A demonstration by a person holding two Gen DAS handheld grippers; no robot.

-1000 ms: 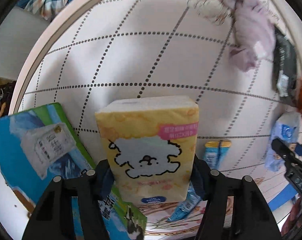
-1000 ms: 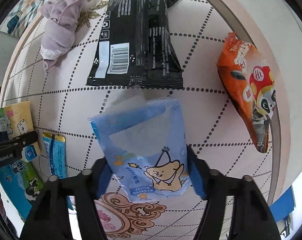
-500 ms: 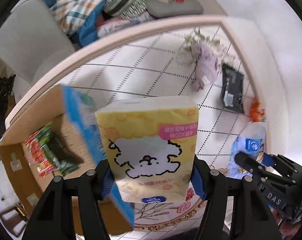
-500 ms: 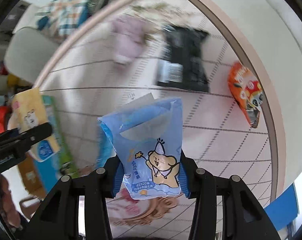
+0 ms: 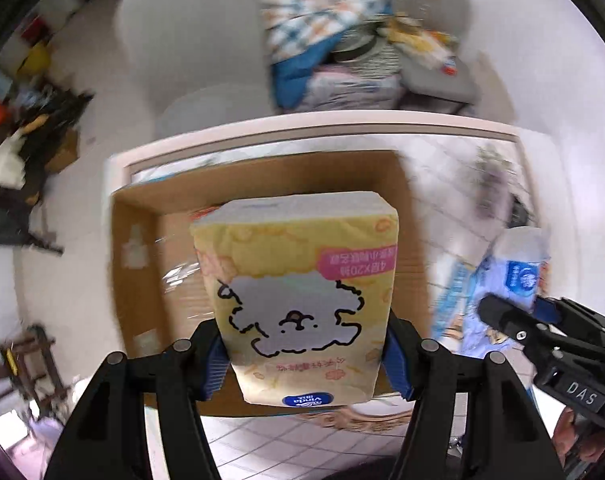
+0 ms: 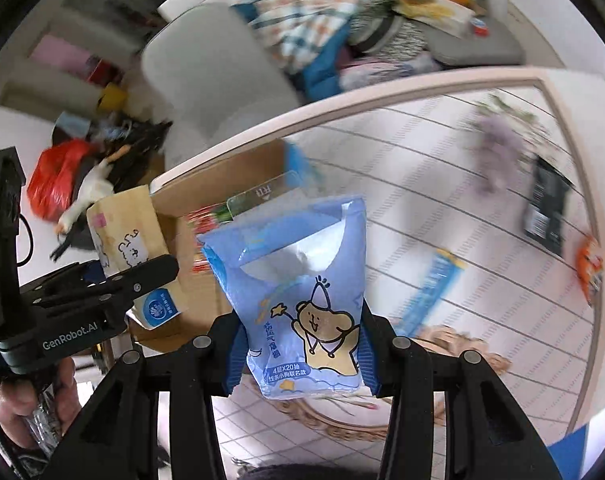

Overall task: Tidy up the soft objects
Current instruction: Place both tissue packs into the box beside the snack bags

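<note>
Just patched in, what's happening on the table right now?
Both grippers are loaded. The left gripper is shut on the yellow tissue pack, held in front of the open cardboard box at the table's edge. The right gripper is shut on the blue tissue pack, off to the box's right. Neither pack is in the box yet.

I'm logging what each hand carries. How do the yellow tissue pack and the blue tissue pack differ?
The yellow tissue pack looks full and blocky; the blue tissue pack looks slack and partly emptied. Yellow shows a white fluffy cartoon animal, blue a bear in a pointed hat. Yellow sits in the left hand-held gripper, blue in the right hand-held gripper. Both are gripped near the bottom end.
</note>
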